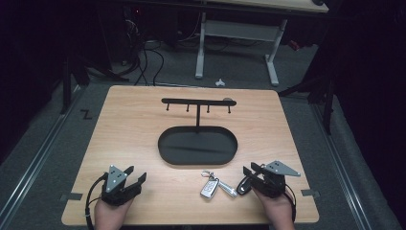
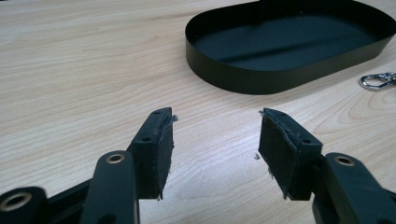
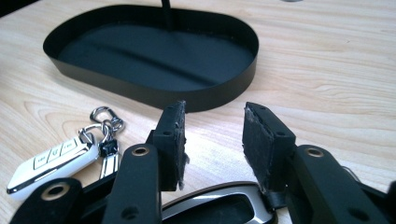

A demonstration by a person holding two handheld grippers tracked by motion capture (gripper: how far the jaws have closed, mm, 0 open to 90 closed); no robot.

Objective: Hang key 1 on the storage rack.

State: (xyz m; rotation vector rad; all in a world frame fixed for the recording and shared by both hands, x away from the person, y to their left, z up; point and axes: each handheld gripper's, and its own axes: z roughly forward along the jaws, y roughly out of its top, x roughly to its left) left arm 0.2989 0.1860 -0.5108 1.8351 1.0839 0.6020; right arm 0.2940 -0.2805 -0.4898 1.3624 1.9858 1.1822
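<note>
Black oval tray (image 1: 165, 146) mid-worktop (image 1: 124, 124). Left tool (image 1: 133, 177) released, near-left of tray. Right tool (image 1: 249, 172) released, near-right, above dark fob (image 3: 210, 205). White key fob (image 1: 209, 187) between.

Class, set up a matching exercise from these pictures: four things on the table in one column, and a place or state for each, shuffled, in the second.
1. oval tray
2. white key fob
3. left gripper
4. hook bar

A. raised on a post above the tray
B. black, nothing in it
C. open, over bare wood
D. lying on the table between tray and near edge

Pairs: 1-B, 2-D, 3-C, 4-A
</note>
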